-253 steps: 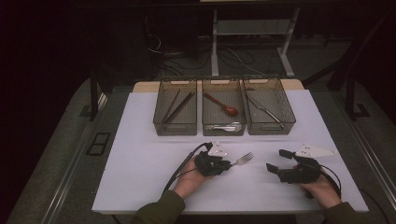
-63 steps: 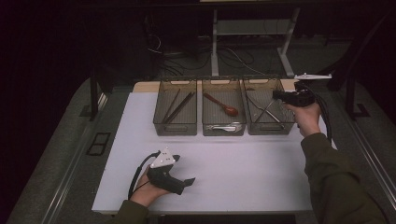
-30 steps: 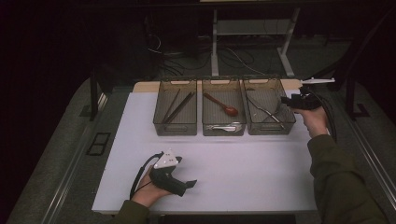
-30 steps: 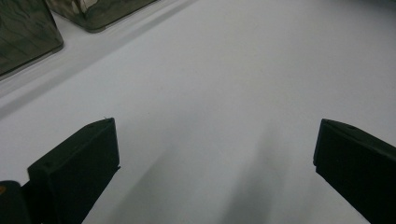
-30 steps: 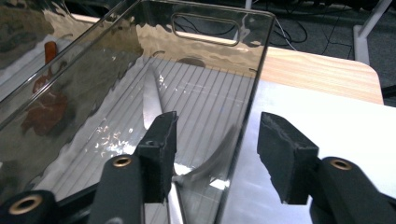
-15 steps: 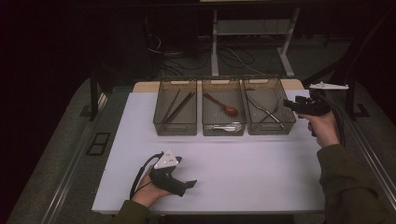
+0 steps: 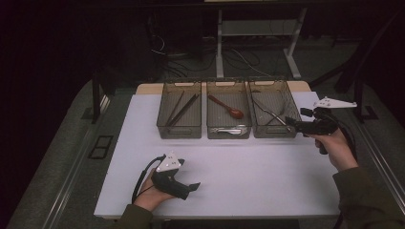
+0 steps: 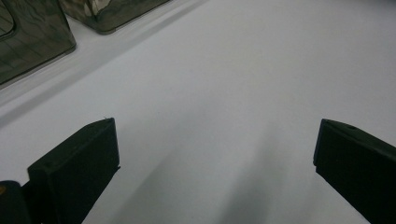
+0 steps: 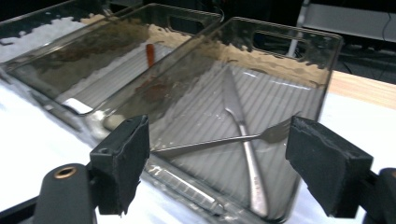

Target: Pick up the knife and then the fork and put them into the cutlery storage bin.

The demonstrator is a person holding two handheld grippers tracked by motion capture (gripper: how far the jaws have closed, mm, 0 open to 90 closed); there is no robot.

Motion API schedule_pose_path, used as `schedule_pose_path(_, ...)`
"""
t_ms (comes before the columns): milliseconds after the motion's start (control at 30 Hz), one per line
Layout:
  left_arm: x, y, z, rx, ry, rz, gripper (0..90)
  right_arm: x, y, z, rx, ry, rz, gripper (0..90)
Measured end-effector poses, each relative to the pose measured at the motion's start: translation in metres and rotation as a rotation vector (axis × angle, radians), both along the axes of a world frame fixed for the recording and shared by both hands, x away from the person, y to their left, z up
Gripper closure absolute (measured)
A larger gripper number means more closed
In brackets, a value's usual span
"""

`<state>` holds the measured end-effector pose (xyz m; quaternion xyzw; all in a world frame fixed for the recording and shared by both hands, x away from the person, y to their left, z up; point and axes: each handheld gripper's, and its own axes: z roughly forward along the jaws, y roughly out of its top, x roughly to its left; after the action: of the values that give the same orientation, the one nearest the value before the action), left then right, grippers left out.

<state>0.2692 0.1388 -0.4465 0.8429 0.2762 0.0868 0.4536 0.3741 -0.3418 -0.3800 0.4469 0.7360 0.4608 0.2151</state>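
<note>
on the white tabletop [image 7: 239, 176] we see three clear bins in a row along the far side. the left bin [image 7: 179, 110] holds dark chopsticks [image 7: 183, 108], the middle bin [image 7: 228, 111] holds a red spoon [image 7: 228, 107] with a metal piece lying at its near end, and the right bin [image 7: 273, 109] holds a fork [image 9: 224, 139] lying across a knife [image 9: 243, 140]. beyond the tabletop are the legs of a metal frame [image 7: 258, 43] and loose cables on the dark floor. the near half of the tabletop is bare between our two hands.

our right tongs [image 7: 292, 125] hang just right of the right bin, pointing left at its near right corner, and the bin's clear wall stands between them and the cutlery. in the right gripper view the right tongs [image 9: 233, 163] are spread wide, having just been opening, with nothing between the pads; the fork and knife lie inside the bin beyond them, untouched.

our left tongs [image 7: 193, 187] rest on the near left part of the tabletop, pointing right, well apart from the bins. in the left gripper view the left tongs [image 8: 215, 158] stand wide apart over bare white surface, holding nothing, with the corners of two bins at the upper left.
</note>
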Motion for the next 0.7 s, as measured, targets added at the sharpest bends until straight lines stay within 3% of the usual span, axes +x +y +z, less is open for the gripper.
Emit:
schedule_pose_path(433, -0.001, 0.002, 0.001, 0.004, -0.01, 0.0, 0.0, -0.037, 0.02, -0.011, 0.055, -0.013, 0.096, 18.0)
schedule_pose_path(700, -0.001, 0.003, 0.002, 0.001, -0.012, 0.0, 0.0, -0.057, 0.027, -0.021, 0.044, -0.003, 0.123, 17.4)
